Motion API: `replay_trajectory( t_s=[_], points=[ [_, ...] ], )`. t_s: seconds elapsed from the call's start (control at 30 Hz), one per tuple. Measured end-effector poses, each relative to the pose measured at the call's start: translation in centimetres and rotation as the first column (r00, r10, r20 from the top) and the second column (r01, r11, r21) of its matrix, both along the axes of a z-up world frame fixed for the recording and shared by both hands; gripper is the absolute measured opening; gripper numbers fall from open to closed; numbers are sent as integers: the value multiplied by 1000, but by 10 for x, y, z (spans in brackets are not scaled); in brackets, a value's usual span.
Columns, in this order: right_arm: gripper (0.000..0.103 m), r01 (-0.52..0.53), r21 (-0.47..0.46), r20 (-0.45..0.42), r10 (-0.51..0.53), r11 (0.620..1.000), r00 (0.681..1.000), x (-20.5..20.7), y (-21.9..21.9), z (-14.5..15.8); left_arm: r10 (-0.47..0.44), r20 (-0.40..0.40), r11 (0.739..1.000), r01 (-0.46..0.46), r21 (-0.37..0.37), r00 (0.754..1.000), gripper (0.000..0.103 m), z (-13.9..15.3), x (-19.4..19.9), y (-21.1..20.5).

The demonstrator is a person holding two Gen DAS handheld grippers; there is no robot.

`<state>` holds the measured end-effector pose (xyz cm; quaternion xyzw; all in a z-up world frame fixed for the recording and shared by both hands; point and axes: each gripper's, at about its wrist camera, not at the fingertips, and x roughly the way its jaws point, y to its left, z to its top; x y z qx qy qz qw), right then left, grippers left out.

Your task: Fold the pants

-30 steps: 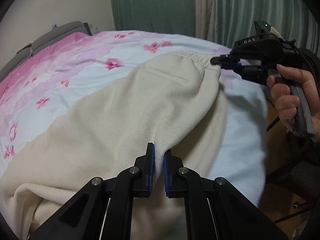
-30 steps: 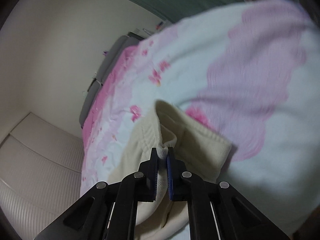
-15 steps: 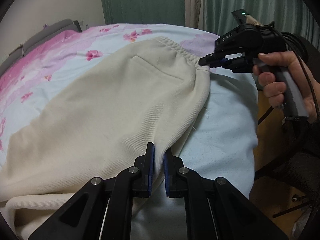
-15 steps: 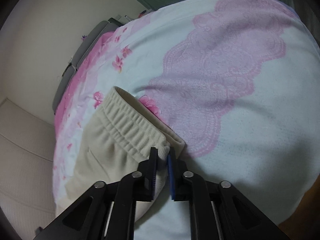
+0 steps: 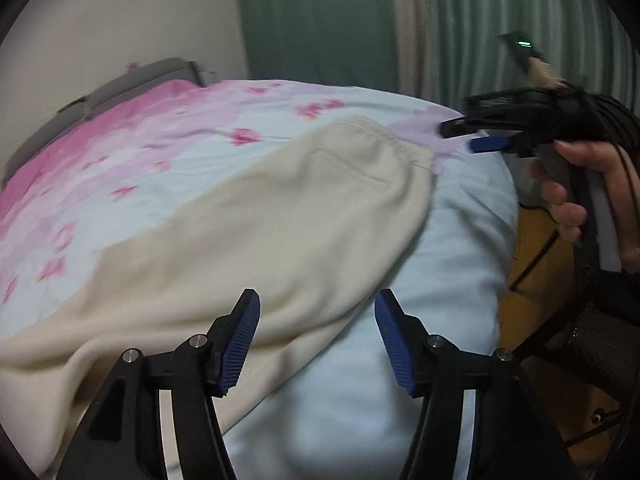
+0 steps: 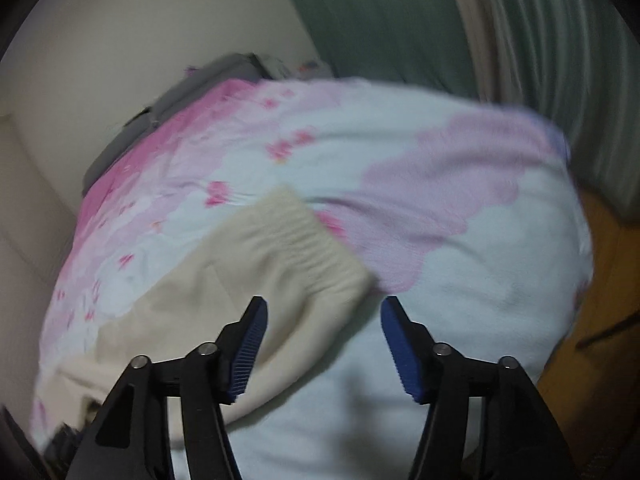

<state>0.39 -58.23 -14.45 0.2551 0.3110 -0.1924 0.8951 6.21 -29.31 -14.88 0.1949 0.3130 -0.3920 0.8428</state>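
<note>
1. The left claw (image 5: 316, 336) now stands released, its 2 blue pads spread wide with nothing between them. Half a second ago the same pads were pinched on the near edge of the cream pants (image 5: 256, 236).

2. The right claw (image 6: 322, 344) is likewise released, pads wide apart and empty. Half a second ago it was clenched on the corner of the waistband (image 6: 304, 240). In the left view it hangs just beyond that corner, clear of the cloth, with the right hand (image 5: 588, 196) on its handle.

3. Both views are blurred, so fine contact cannot be judged.

4. My reading: with both grips let go together, the pants have been laid down, and this laying-out step looks complete. The next fold has probably not begun.

5. The pants lie flat on the flowered bedspread (image 5: 452, 248), ahead of and to the left of the left claw. The leg end trails off toward the lower left, past the left pad.

6. From the right claw, the waistband sits just ahead, slightly left of centre, its gathered elastic ribs showing.

7. The fabric is thick, soft, cream knit. 1 faint pocket seam shows below the waistband. The surface looks smooth, with few wrinkles.

8. Only 1 leg's width shows, so the legs seem stacked together, though I cannot confirm it.
</note>
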Motion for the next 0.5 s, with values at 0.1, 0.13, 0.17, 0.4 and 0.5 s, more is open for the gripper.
replay_trajectory(
  t_s=[0.1,0.13,0.17,0.4,0.5],
  points=[
    [73,-54,-84,39,57,995,998,0,55,23,130,35,991,-130,7,991,59,8,0,70],
    [75,-78,-98,56,84,992,995,1,76,28,176,44,984,-177,11,983,59,11,1,93],
    [75,-119,-103,75,127,988,989,5,105,34,218,51,976,-219,12,975,59,13,3,115],
    [75,-318,100,95,309,943,946,54,239,20,497,155,862,-507,27,854,62,28,26,277],
    [76,-364,159,64,358,918,931,78,285,5,575,172,811,-585,12,800,62,29,36,335]
  ],
)
